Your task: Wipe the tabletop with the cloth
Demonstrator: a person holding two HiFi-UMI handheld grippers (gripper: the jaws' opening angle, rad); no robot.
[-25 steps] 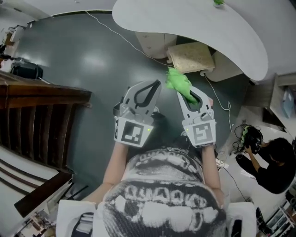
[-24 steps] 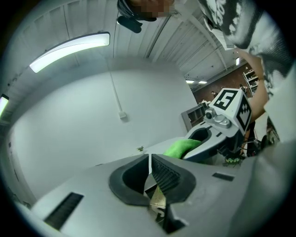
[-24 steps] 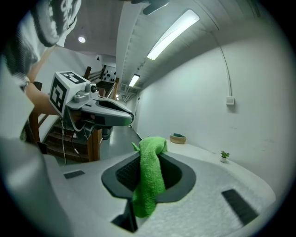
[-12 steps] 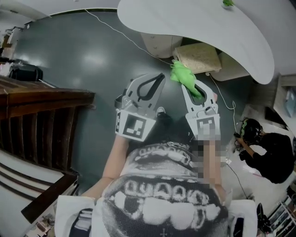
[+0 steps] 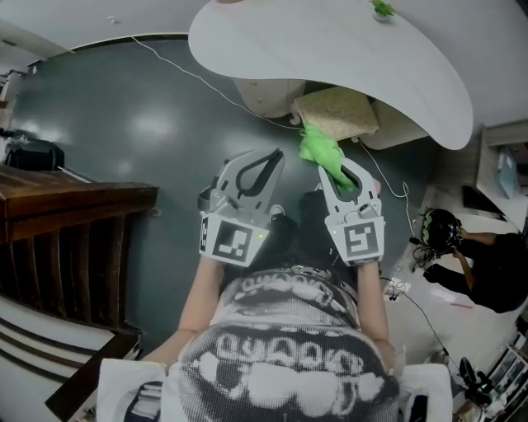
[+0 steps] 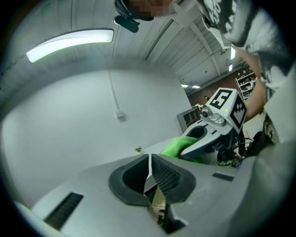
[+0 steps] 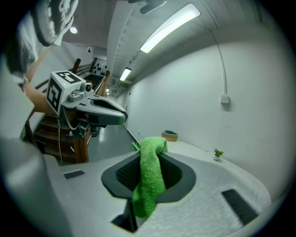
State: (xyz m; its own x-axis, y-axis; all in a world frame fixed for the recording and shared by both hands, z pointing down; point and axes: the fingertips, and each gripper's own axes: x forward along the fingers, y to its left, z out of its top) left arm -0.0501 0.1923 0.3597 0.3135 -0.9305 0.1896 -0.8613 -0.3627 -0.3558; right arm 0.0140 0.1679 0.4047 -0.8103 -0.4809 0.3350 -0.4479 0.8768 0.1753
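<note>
A bright green cloth (image 5: 320, 152) is pinched in my right gripper (image 5: 323, 161), which is shut on it; in the right gripper view the cloth (image 7: 150, 178) drapes down between the ribbed pads. My left gripper (image 5: 275, 156) hangs beside it at the same height, shut with nothing in it; its jaws (image 6: 150, 159) meet tip to tip. Both are held in front of the person's chest, over the dark floor, short of the white curved tabletop (image 5: 330, 58). From the left gripper view the right gripper (image 6: 212, 132) and cloth (image 6: 178, 146) show to the right.
A small green plant (image 5: 381, 8) and a small bowl (image 7: 169, 135) stand on the white table. A straw-coloured cushion (image 5: 337, 111) lies under its edge. A white cable (image 5: 190, 72) runs across the floor. Dark wooden stairs (image 5: 66, 239) stand left. A person in black (image 5: 495, 268) crouches at right.
The view has swung a little; the table edge now lies slightly further left. Both grippers keep their spacing and grip, the green cloth still held in the right one.
</note>
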